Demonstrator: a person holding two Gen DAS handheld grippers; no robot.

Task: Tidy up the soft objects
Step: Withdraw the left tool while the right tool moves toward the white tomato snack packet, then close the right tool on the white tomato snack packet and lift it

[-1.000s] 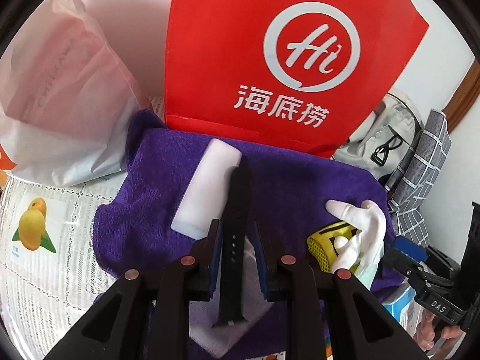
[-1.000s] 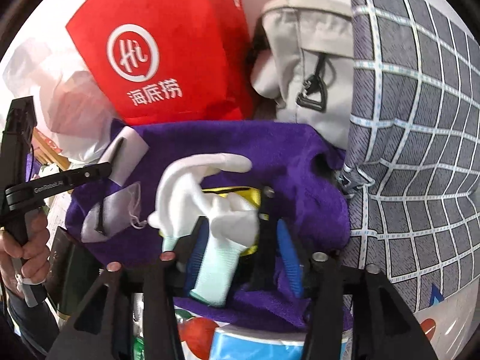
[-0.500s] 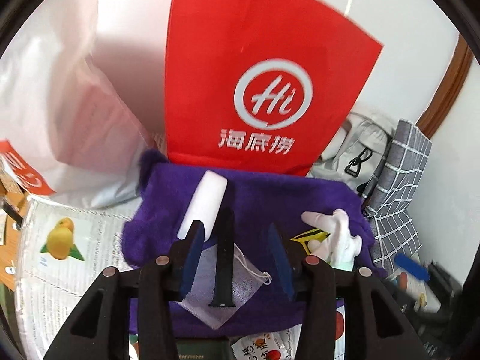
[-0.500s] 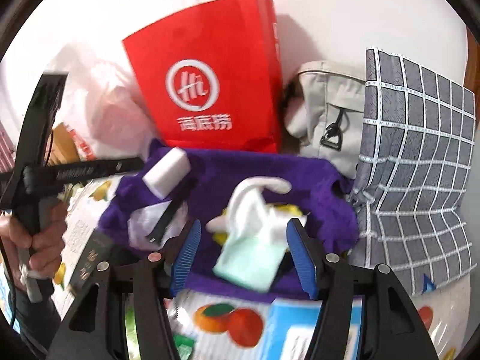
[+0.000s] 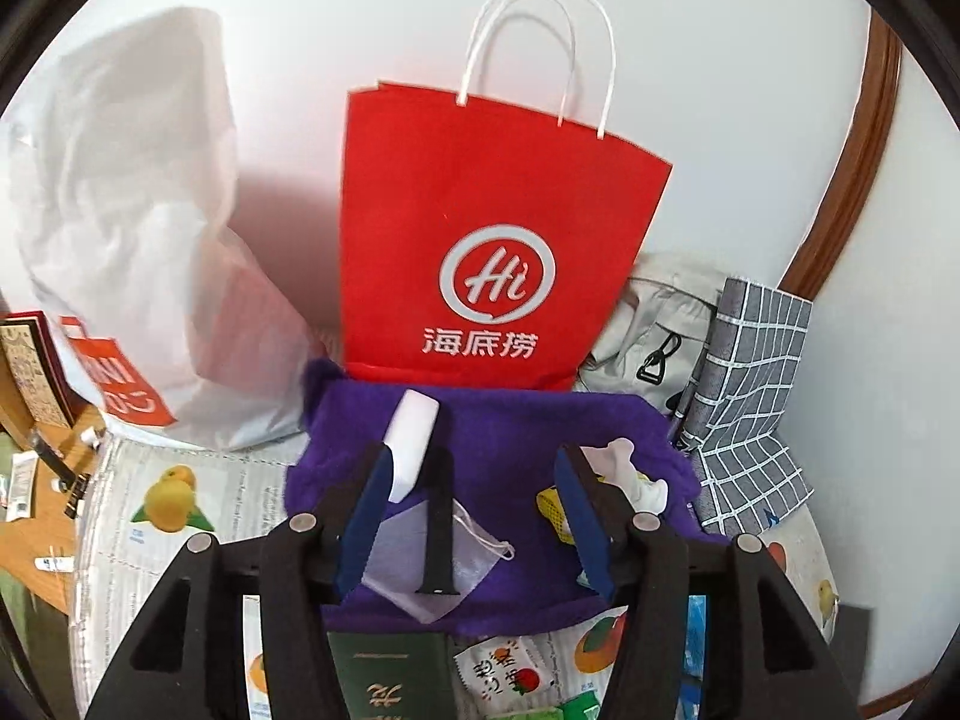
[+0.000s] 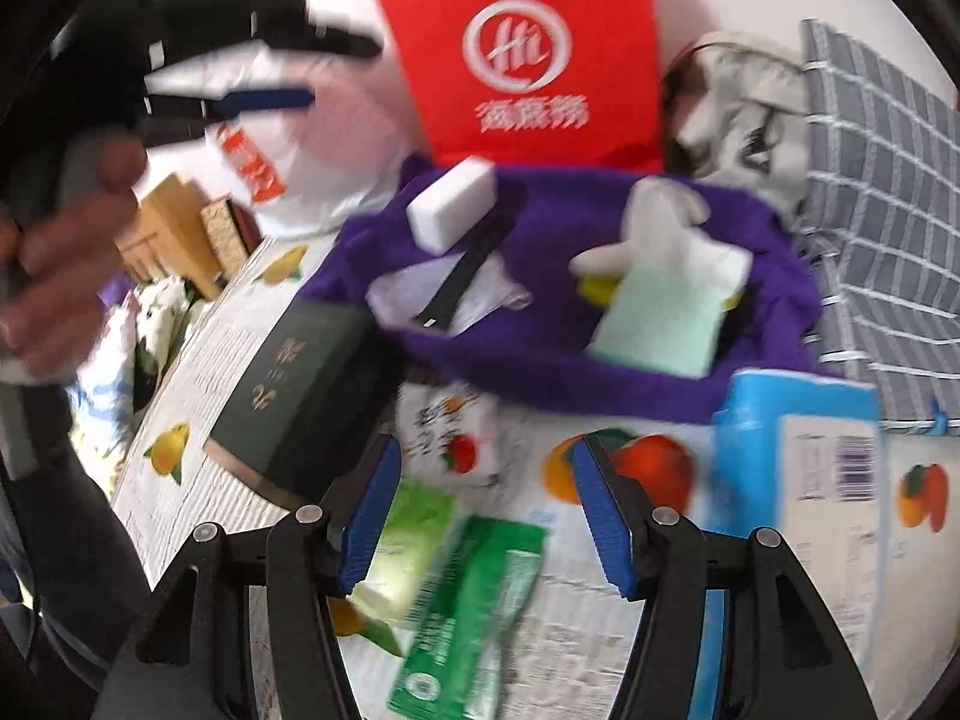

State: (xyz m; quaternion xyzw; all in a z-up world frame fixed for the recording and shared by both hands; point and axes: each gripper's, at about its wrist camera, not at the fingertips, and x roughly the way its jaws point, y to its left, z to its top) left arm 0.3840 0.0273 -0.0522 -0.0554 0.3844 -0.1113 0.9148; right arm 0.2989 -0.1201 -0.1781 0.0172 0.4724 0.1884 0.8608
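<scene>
Four soft items already lie on the purple towel (image 5: 516, 432), the largest task item, spread at the back of the worktop (image 5: 180, 540) against the red paper bag (image 5: 492, 240): a white glove (image 6: 672, 240) over a yellow item, a thin mesh pouch (image 5: 474, 546), a white sponge block (image 5: 411, 444) and a black strap (image 5: 438, 528). Judged from this, gathering is well advanced; the packets on the near worktop, including a green sachet (image 6: 474, 612), may remain.

The left gripper (image 5: 474, 522) has just been opening; its jaws stand apart, gripping nothing, the strap lying free below them. The right gripper (image 6: 486, 516) hangs over the sachet, jaws moderately wide, empty.

Clearance is tight: bags crowd the towel's far edge, a checked cloth (image 5: 756, 396) its right, a dark book (image 6: 294, 396) its near-left corner.
</scene>
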